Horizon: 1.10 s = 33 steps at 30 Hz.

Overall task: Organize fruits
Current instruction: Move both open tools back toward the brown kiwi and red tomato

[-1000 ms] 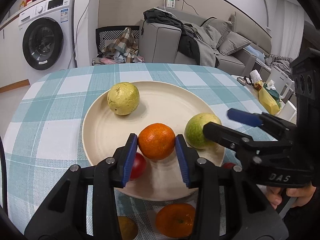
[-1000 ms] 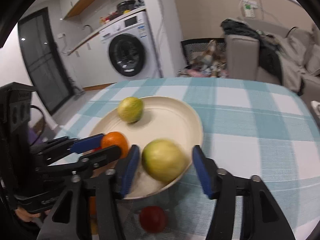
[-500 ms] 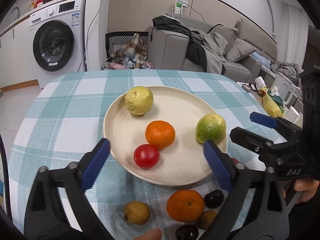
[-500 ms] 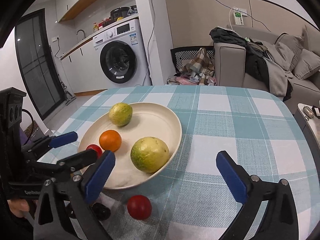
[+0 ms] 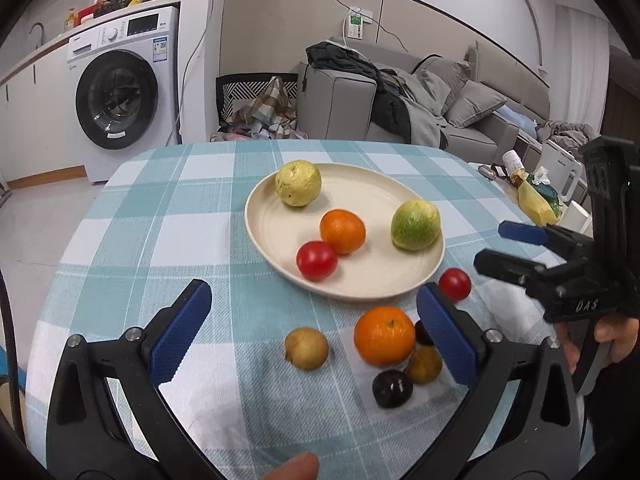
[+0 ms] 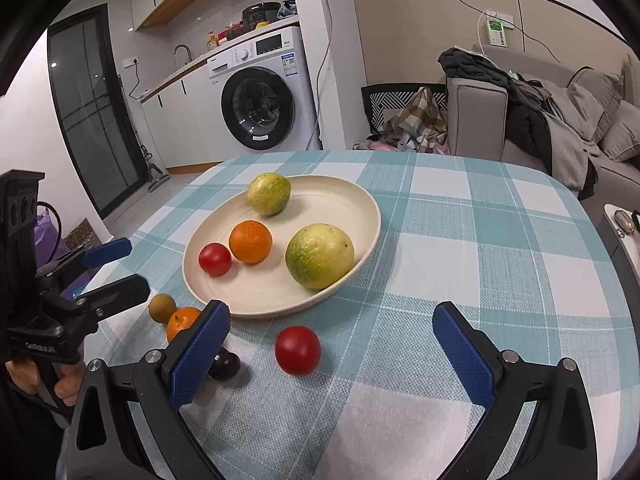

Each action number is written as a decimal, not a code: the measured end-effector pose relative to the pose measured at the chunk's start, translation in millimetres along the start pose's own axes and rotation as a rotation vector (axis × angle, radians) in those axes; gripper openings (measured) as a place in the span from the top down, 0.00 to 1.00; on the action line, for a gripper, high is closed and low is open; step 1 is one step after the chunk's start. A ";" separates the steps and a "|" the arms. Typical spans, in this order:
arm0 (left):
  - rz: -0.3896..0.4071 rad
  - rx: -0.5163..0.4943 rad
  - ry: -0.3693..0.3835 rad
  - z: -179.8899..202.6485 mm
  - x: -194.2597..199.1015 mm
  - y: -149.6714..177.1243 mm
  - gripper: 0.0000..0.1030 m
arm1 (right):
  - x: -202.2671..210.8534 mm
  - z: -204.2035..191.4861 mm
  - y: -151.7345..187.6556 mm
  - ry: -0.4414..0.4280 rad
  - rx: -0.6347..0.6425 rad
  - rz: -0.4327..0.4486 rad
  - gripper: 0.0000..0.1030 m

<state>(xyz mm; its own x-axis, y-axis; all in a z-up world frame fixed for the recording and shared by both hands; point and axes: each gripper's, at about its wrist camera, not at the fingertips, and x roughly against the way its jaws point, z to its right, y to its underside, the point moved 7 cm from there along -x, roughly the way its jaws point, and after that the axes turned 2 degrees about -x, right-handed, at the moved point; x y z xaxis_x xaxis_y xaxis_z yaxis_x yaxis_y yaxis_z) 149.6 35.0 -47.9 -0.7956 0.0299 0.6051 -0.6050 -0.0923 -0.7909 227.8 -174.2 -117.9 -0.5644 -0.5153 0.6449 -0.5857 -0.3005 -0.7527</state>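
Observation:
A cream plate on the checked tablecloth holds a yellow guava, a green guava, an orange and a red tomato. In front of the plate lie a second orange, a second tomato, a brown fruit, another brown fruit and dark plums. My left gripper is open and empty above the loose fruit. My right gripper is open and empty around the loose tomato.
The round table's far edge faces a washing machine and a grey sofa with clothes. A side table with a yellow bag stands at the right. A white napkin lies under the loose fruit.
Both grippers opened, releasing the orange and the green guava onto the plate, and pulled back toward me. More of the table and the loose fruit came into view.

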 end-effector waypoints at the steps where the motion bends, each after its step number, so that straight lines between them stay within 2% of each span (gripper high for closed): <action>1: -0.007 -0.003 -0.006 -1.1 0.6 2.9 0.01 | 0.6 0.1 0.9 -0.002 -0.001 0.001 0.00; 7: -0.063 -0.004 -0.012 -6.2 -4.9 14.7 0.01 | -3.9 1.0 6.2 -0.004 -0.002 -0.031 0.00; 16: -0.066 0.023 -0.035 -20.0 -6.3 16.3 0.01 | -13.3 -13.1 20.1 -0.026 0.041 -0.103 0.00; 20: -0.090 0.062 -0.004 -26.0 -9.5 17.6 0.01 | -16.1 -9.2 22.8 -0.029 0.022 -0.124 0.02; 22: -0.092 0.058 -0.023 -28.5 -9.9 17.8 0.01 | -17.5 -7.6 24.3 -0.043 0.009 -0.135 0.08; 24: -0.097 0.057 -0.037 -30.9 -10.4 18.0 0.01 | -20.5 -6.8 26.6 -0.050 0.003 -0.156 0.20; 26: -0.114 0.064 -0.013 -29.7 -13.1 20.0 0.02 | -23.6 -7.5 28.3 -0.061 0.001 -0.172 0.23; 27: -0.131 0.063 0.000 -27.7 -15.6 22.0 0.04 | -23.2 -8.8 28.3 -0.072 0.003 -0.170 0.29; 31: -0.173 0.020 0.002 -19.1 -23.4 28.8 0.23 | -25.4 -14.7 31.7 -0.110 0.012 -0.192 0.37; 33: -0.186 0.007 0.019 -14.4 -25.7 31.0 0.27 | -25.1 -17.3 32.3 -0.124 0.016 -0.195 0.44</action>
<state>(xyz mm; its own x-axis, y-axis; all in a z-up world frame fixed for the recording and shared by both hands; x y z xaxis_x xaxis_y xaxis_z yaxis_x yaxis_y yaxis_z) 150.9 45.7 -89.3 -0.6706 0.0655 0.7389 -0.7415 -0.0899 -0.6649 213.0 -157.1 -156.1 -0.3651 -0.5407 0.7578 -0.6670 -0.4160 -0.6181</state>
